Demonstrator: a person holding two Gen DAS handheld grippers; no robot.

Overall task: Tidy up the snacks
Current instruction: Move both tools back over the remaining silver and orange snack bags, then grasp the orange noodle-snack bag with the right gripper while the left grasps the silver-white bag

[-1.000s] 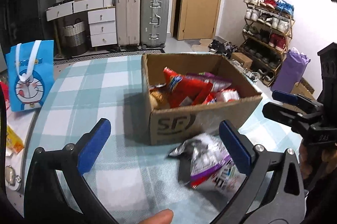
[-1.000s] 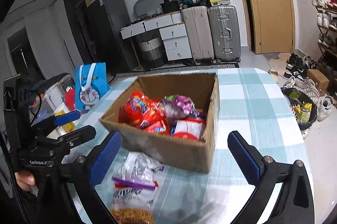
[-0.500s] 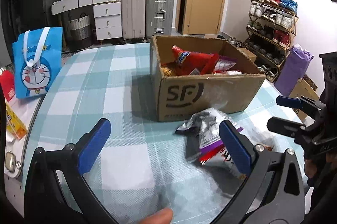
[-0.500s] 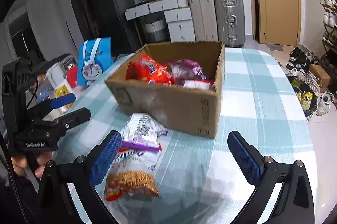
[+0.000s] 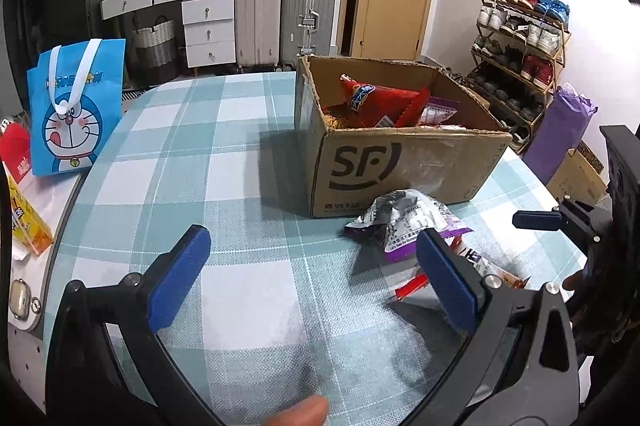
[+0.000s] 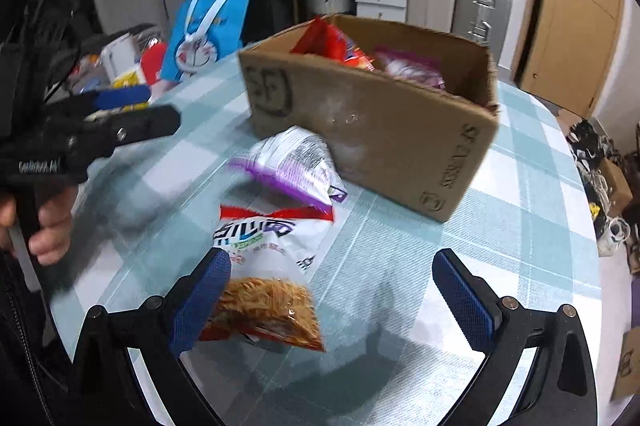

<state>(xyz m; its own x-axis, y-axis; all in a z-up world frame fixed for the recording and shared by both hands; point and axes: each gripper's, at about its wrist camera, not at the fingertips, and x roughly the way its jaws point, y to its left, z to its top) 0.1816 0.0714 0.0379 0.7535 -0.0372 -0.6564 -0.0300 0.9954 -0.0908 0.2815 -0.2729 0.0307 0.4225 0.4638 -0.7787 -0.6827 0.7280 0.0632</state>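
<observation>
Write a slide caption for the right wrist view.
Open right claw above two snack bags beside the cardboard box.

The box [image 5: 404,165] is matt brown corrugated cardboard, scuffed pale on its front. The snack packets [image 6: 280,226] are glossy crinkled plastic film. A woven checked cloth [image 5: 192,169] covers the counter. Each claw [image 6: 332,300] has matt black plastic arms with textured blue pads [image 6: 464,300]

Even indoor light, soft shadows; left wrist view sharp; right wrist view motion-blurred; fisheye bending and dark corners.
</observation>
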